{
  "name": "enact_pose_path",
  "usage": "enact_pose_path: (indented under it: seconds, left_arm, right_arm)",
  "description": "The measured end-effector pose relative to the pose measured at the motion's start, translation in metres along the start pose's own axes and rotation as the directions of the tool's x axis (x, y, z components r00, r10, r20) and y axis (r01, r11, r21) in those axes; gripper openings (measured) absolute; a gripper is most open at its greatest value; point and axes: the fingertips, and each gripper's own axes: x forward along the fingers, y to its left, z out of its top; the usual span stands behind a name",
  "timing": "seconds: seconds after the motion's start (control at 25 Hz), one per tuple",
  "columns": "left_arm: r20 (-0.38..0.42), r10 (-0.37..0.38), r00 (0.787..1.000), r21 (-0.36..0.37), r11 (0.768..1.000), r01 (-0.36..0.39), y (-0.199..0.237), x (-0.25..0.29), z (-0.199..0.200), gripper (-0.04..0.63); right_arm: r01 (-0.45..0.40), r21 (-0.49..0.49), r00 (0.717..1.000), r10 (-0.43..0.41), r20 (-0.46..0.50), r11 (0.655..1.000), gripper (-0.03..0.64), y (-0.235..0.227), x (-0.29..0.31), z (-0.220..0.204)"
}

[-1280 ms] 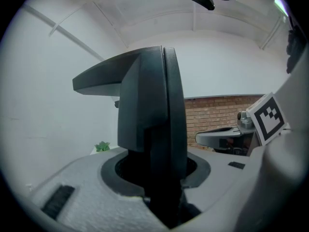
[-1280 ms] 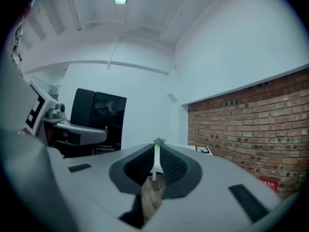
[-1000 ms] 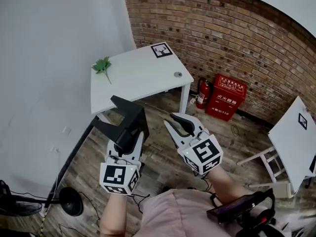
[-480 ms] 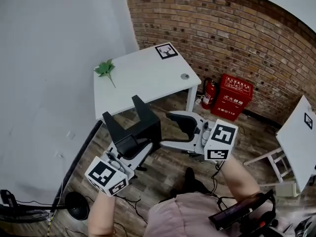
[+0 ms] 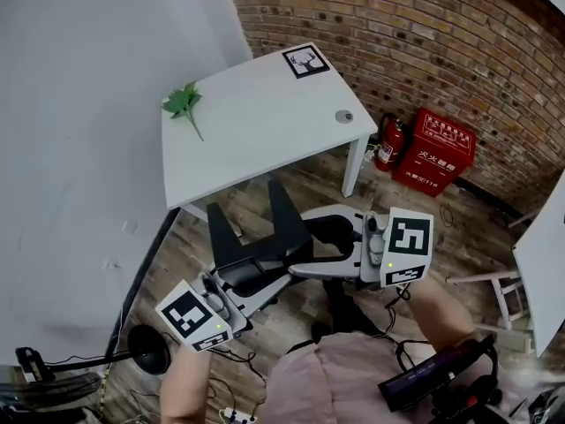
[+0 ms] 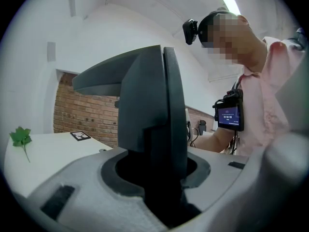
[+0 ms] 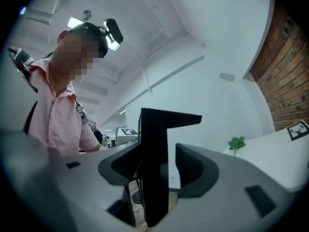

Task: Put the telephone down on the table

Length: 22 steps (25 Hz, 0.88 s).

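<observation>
Item: black telephone (image 5: 290, 223), an angular piece with two raised prongs, carried in the air over the plank floor (image 5: 459, 237) just before the near edge of the white table (image 5: 256, 140); it does not touch the tabletop. Holder: left gripper (image 5: 263, 272), its marker cube toward the person, its jaws clamped on the lower body of the telephone; in the left gripper view the dark body fills the space between the jaws. Second tool: right gripper (image 5: 309, 241), reaching in from the right of the head view, its jaws set either side of the telephone and closing. In the right gripper view the pad at the picture's right stands clear of the black upright with a gap showing, while the other pad lies close against it, contact not determinable. On the table: green leaf sprig (image 5: 184, 104) near the far left corner, square marker card (image 5: 305, 60) at the far right corner, small round grey piece (image 5: 343, 116) near the right edge, all well apart from the telephone. Surroundings: brick wall (image 5: 424, 34), red box (image 5: 439, 147) and fire extinguisher (image 5: 389, 140) on the floor beside the table leg, and the person's pink shirt (image 5: 344, 378) at the bottom of the head view.
</observation>
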Motion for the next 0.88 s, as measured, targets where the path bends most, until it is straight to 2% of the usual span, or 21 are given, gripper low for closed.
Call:
enact_pose_path:
  seconds: [0.08,0.48,0.88]
  left_arm:
    - [-0.008,0.003,1.000,-0.045,0.999,-0.003,0.015,0.011,-0.002,0.164]
    - [-0.007,0.031,0.999,-0.141,0.990,-0.032,0.081,0.064,0.019,0.164]
    - [0.009,0.046,0.999,-0.102,0.994,-0.044,0.131,0.098,0.044,0.164]
  right_arm:
    - [-0.013,0.020,1.000,0.012,0.026,1.000,0.194,-0.014,-0.004,0.000]
    - [-0.029,0.065,0.999,0.027,0.031,0.997,0.186,-0.098,-0.024,0.027]
    - [-0.050,0.028,0.999,0.049,0.012,0.998,0.184,-0.154,-0.033,0.054]
